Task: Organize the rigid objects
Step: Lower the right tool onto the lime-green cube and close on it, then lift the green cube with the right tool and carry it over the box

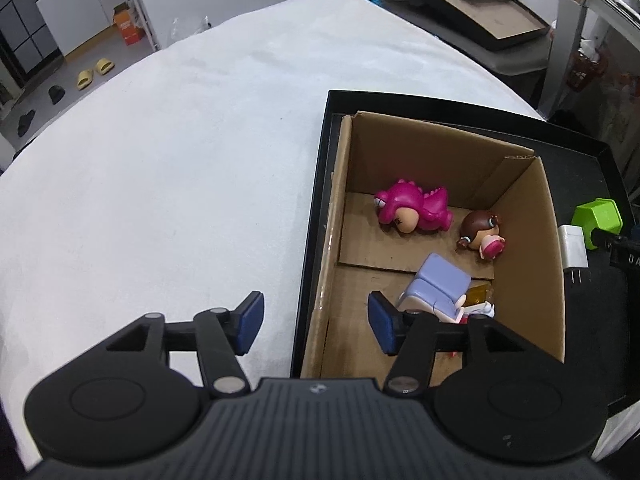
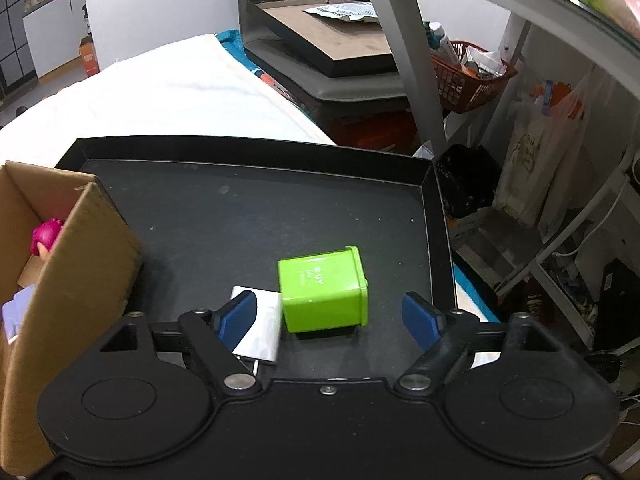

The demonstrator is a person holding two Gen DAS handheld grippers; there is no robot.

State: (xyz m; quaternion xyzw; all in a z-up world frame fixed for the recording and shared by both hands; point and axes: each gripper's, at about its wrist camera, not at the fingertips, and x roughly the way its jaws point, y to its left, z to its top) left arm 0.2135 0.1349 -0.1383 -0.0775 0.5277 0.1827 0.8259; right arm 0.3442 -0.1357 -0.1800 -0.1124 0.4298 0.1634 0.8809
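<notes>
A cardboard box (image 1: 532, 240) stands in a black tray (image 1: 316, 208) on the white table. Inside lie a pink dinosaur toy (image 1: 412, 208), a brown-haired doll (image 1: 484, 232) and a lilac toy (image 1: 438, 286). My left gripper (image 1: 316, 324) is open and empty, above the box's left wall. In the right wrist view a green box (image 2: 324, 288) and a white charger (image 2: 260, 328) lie on the tray floor (image 2: 280, 208). My right gripper (image 2: 330, 318) is open just above them, its jaws astride the green box. The box (image 2: 68, 272) stands to the left.
The white-covered table (image 1: 180, 160) stretches left of the tray. A second black tray (image 2: 320, 36) sits on a grey stand behind. A metal shelf frame (image 2: 404, 56), an orange basket (image 2: 468, 76) and bags crowd the right side.
</notes>
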